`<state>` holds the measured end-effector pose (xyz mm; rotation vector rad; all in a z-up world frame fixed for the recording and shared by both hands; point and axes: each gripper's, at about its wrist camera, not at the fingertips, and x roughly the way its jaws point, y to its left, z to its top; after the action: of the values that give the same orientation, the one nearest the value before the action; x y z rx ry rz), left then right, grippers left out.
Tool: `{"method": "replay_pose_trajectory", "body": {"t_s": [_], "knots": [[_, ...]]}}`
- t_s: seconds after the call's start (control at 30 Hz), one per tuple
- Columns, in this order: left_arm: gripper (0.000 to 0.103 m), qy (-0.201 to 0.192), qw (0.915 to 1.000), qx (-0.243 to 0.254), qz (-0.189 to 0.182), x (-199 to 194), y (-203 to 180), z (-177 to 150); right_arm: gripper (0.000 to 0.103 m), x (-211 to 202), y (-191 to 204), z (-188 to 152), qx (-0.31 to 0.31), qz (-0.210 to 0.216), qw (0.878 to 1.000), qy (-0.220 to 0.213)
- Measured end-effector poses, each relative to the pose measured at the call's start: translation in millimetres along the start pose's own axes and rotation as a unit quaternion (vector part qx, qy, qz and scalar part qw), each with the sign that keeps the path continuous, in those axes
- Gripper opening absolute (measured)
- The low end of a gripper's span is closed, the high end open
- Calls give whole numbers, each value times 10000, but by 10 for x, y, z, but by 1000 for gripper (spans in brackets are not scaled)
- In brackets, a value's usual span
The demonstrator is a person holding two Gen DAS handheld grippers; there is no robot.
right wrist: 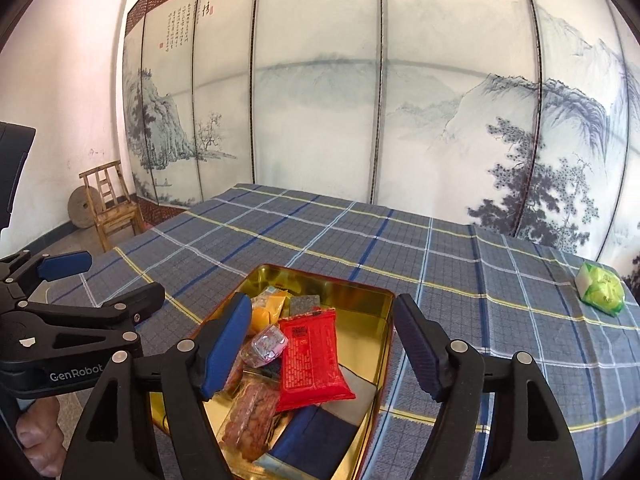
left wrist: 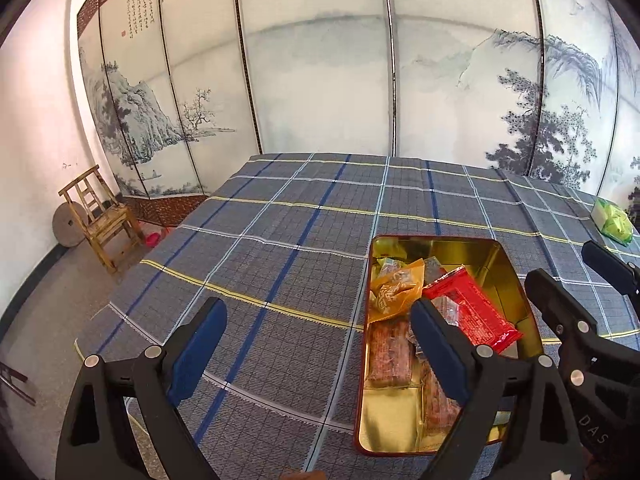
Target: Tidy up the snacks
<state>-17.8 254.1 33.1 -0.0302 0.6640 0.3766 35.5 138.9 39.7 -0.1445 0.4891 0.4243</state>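
An open gold tin [left wrist: 460, 250] [right wrist: 360, 300] with a red rim sits on the plaid tablecloth and holds several snacks. Among them are a red packet [left wrist: 472, 312] [right wrist: 312, 360], an orange packet [left wrist: 396, 284] [right wrist: 268, 314], brown clear-wrapped bars [left wrist: 390, 356] [right wrist: 252, 412], a small silver-pink sweet [right wrist: 268, 346] and a blue packet [right wrist: 316, 436]. My right gripper [right wrist: 322, 312] [left wrist: 576, 272] hangs open above the tin, and the red packet lies loose below it. My left gripper [left wrist: 316, 320] [right wrist: 116, 276] is open over bare cloth just left of the tin. A green packet [left wrist: 614, 222] [right wrist: 600, 288] lies alone at the far right.
A painted folding screen [left wrist: 320, 80] stands behind the table. A wooden chair [left wrist: 100, 216] [right wrist: 114, 208] and a round stone disc [left wrist: 66, 224] are on the floor at the left. The table's left edge [left wrist: 120, 304] drops to the floor. A hand [right wrist: 36, 432] holds the left gripper's handle.
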Motion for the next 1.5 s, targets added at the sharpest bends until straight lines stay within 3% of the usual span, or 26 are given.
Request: {"method": "replay_pose_trajectory", "body": {"t_s": [0.67,1.5], "knots": [[101,-699,9975,129,-37,-553,-211,27,83,-493,-260,-54,228,-278,9984,-444],[103,-742,9970,228,-27,-701,-271,-16,87,-655,-370,-115,289,-353,9975,-548]]}}
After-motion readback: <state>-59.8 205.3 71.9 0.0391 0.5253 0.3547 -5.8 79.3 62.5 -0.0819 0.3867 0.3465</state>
